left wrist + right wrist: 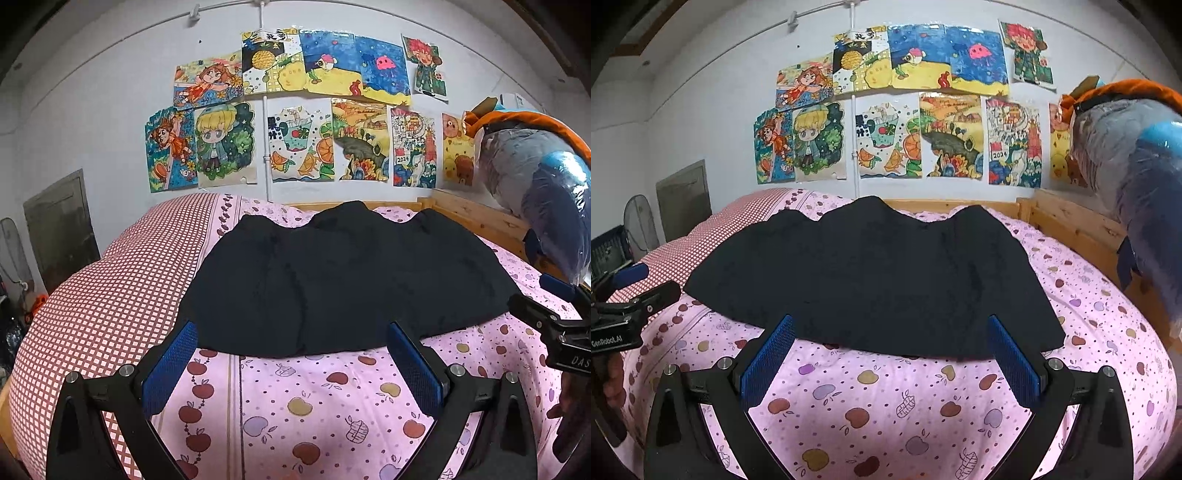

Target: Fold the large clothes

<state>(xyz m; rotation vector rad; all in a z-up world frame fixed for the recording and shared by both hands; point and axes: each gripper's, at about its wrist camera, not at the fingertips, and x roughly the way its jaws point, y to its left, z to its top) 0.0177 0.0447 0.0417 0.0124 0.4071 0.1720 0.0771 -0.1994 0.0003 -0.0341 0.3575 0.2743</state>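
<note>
A large black garment point(343, 280) point(875, 280) lies spread flat on the pink apple-print bedsheet point(314, 402) point(886, 406). My left gripper point(293, 328) is open above the sheet, its blue-padded fingertips at the garment's near hem, nothing between them. My right gripper point(892, 321) is open too, poised at the same near hem further right, holding nothing. Each gripper appears at the edge of the other's view: the right one point(554, 321) and the left one point(628, 295), with a hand below it.
A red-and-white checked quilt point(110, 295) lies along the bed's left side. A wooden bed frame point(1071, 221) runs behind and to the right. A bundle wrapped in clear plastic point(543, 184) hangs at the right. Drawings cover the wall point(295, 110).
</note>
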